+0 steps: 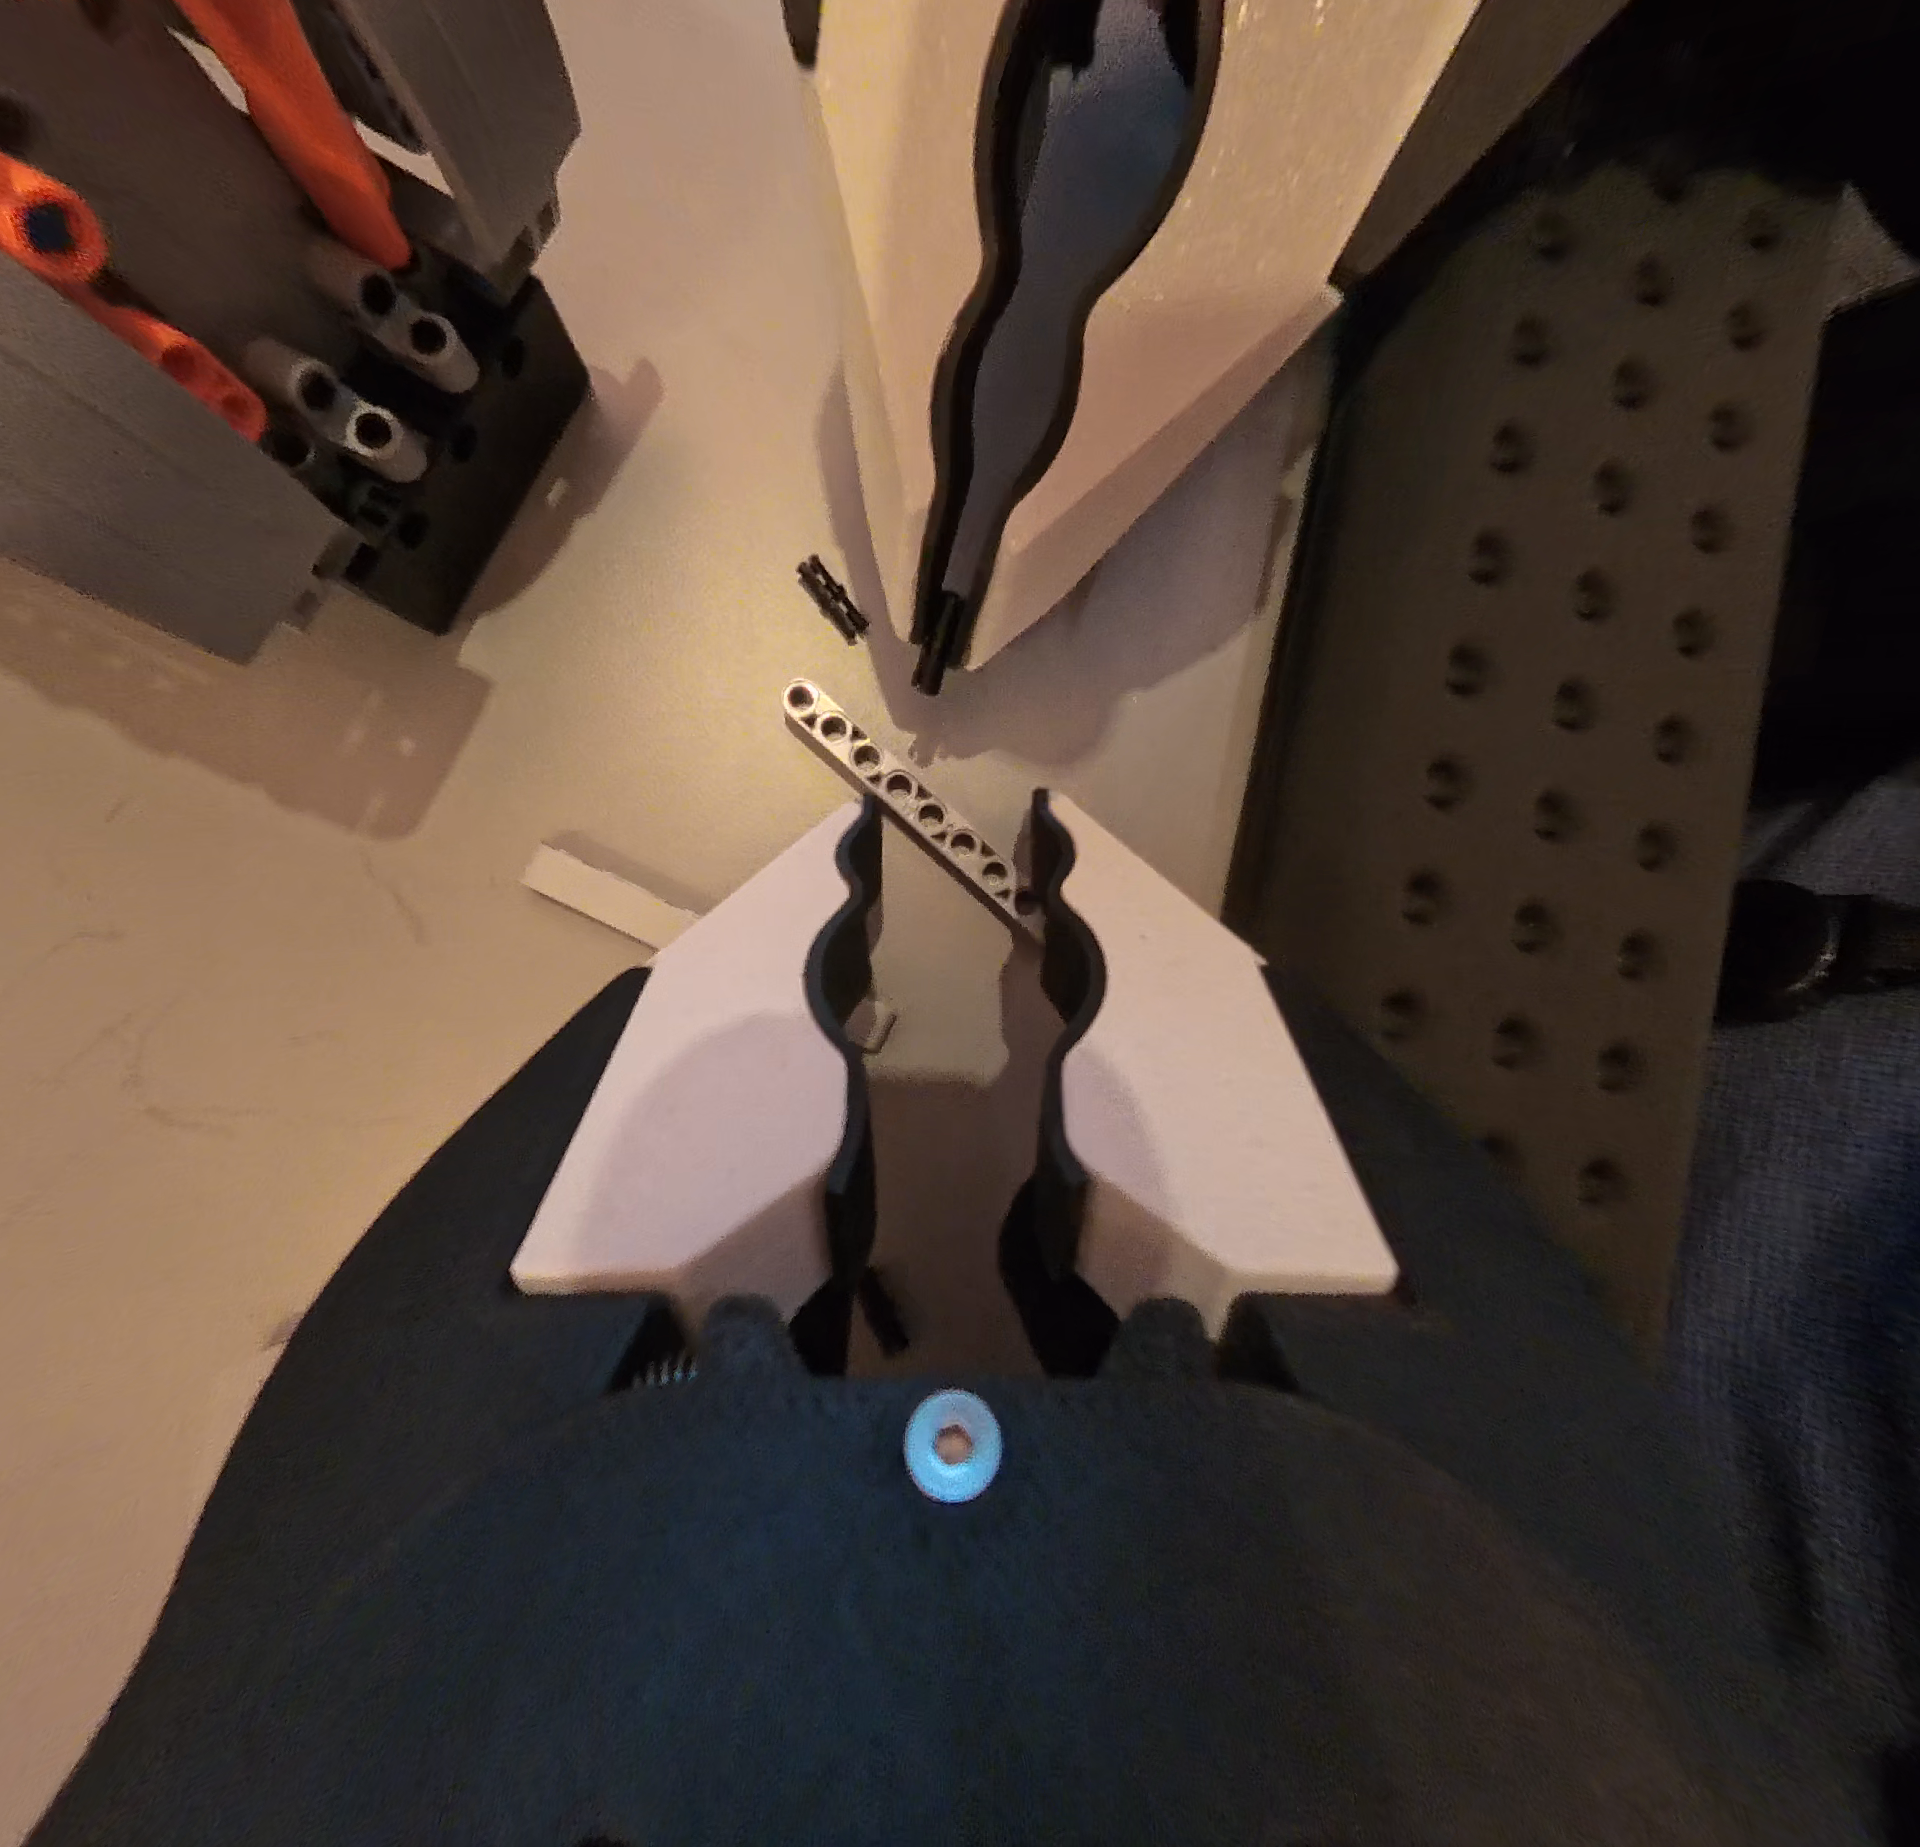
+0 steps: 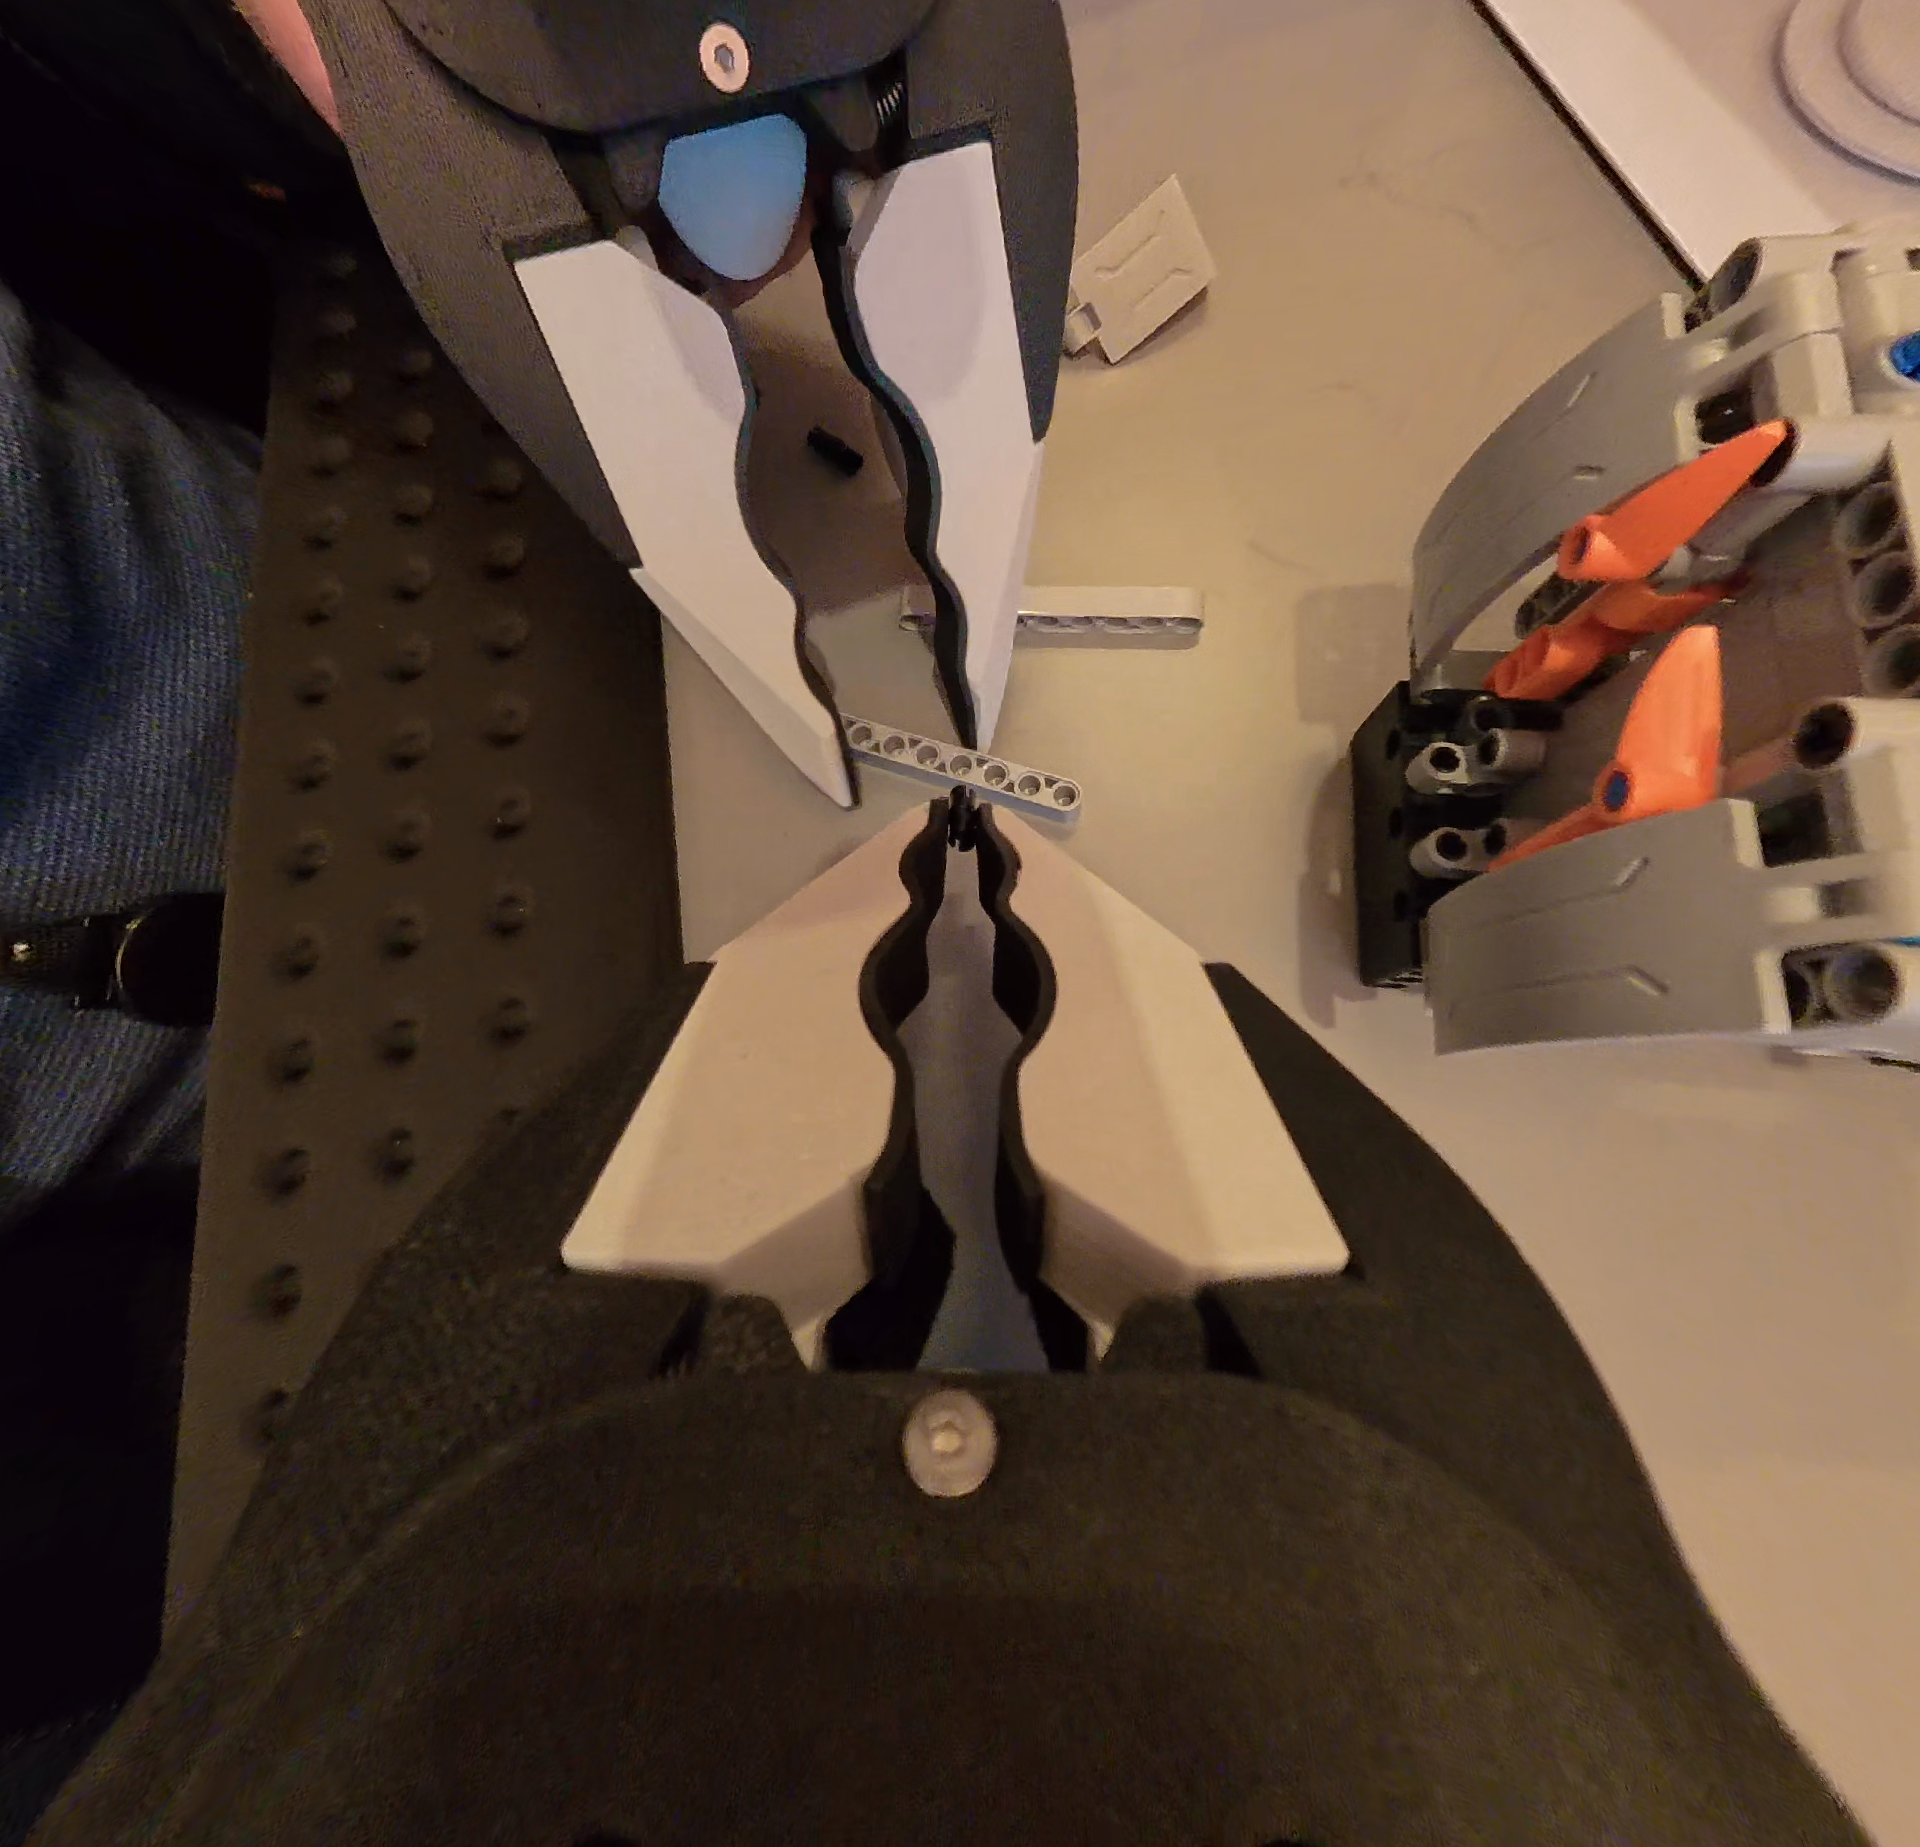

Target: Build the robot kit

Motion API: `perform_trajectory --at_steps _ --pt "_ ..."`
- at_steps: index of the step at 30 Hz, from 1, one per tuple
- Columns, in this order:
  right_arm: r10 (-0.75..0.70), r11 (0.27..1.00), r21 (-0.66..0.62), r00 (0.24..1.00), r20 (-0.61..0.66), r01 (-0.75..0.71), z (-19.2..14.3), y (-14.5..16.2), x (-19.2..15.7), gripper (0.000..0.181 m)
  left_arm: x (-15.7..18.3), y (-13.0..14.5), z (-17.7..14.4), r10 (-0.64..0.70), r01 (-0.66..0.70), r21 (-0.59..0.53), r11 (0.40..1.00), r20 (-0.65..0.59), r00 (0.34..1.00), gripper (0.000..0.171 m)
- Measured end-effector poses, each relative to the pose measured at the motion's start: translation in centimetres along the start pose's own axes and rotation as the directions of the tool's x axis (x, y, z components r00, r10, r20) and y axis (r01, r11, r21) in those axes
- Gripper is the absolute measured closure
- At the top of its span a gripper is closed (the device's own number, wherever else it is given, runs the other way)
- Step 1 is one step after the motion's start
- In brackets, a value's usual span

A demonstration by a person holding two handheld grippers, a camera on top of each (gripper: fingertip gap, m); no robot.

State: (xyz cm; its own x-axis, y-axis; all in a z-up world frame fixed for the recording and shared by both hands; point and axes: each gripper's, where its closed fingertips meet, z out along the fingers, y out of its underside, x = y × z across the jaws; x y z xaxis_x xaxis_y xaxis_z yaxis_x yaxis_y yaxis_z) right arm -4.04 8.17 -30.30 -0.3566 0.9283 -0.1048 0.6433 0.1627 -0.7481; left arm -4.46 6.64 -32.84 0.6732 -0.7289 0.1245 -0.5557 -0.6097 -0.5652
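Between the two grippers, the grey holed beam (image 1: 912, 808) lies across the left gripper (image 1: 954, 810), whose parted fingers bracket it without clamping. The right gripper (image 2: 964, 823) pinches a small black pin (image 2: 962, 818) just above the beam; pin and hole want careful lining-up. A spare pin (image 1: 831, 597) and the orange-grey model (image 2: 1662, 737) sit nearby.

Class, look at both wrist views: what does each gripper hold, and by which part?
The right gripper pinches a small black pin by one end. The left gripper is open around the grey holed beam, not gripping it.
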Motion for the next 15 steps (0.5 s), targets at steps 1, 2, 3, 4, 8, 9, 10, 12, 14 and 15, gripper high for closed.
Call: perform_trajectory --at_steps 1,2,3,4,8,9,10,12,14,15 --pt "-0.001 1.000 -0.002 1.000 -0.002 0.001 0.02 0.04 0.01 0.179 -0.09 0.05 0.10 0.009 -0.009 -0.001 1.000 0.011 1.000 0.149" --pt "-0.004 1.000 -0.003 1.000 -0.004 0.004 0.04 0.04 -0.01 0.179 -0.06 0.09 0.12 0.021 -0.021 -0.005 1.000 0.011 1.000 0.152" --pt "-0.006 1.000 -0.002 1.000 -0.006 0.006 0.02 0.01 -0.01 0.179 -0.15 0.17 0.10 0.030 -0.030 -0.013 0.999 0.015 0.999 0.155" --pt "-0.005 1.000 -0.001 1.000 -0.008 0.005 0.00 0.00 0.05 0.179 -0.19 0.22 0.08 0.039 -0.039 -0.017 0.999 0.018 0.999 0.157" --pt "0.001 1.000 0.012 1.000 -0.017 0.000 -0.30 -0.11 0.29 0.179 0.01 0.51 -0.05 0.076 -0.076 -0.032 0.997 -0.005 0.997 0.164" --pt "0.001 1.000 0.012 1.000 -0.020 -0.001 -0.35 -0.08 0.37 0.179 0.11 0.57 -0.06 0.098 -0.098 -0.034 0.995 -0.011 0.995 0.164" --pt "0.002 1.000 0.014 1.000 -0.023 -0.002 -0.44 -0.08 0.44 0.179 0.16 0.68 -0.11 0.118 -0.118 -0.040 0.992 -0.015 0.993 0.165" --pt "0.006 1.000 0.022 1.000 -0.029 -0.005 -0.64 -0.16 0.59 0.179 0.12 0.81 -0.21 0.140 -0.141 -0.049 0.989 -0.022 0.990 0.165" --pt "0.006 1.000 0.026 0.999 -0.033 -0.005 -0.79 -0.18 0.68 0.179 0.21 0.84 -0.20 0.166 -0.167 -0.042 0.985 -0.035 0.986 0.166" --pt "0.006 1.000 0.027 0.999 -0.035 -0.005 -0.83 -0.17 0.71 0.179 0.31 0.83 -0.21 0.155 -0.157 -0.039 0.987 -0.047 0.987 0.162"
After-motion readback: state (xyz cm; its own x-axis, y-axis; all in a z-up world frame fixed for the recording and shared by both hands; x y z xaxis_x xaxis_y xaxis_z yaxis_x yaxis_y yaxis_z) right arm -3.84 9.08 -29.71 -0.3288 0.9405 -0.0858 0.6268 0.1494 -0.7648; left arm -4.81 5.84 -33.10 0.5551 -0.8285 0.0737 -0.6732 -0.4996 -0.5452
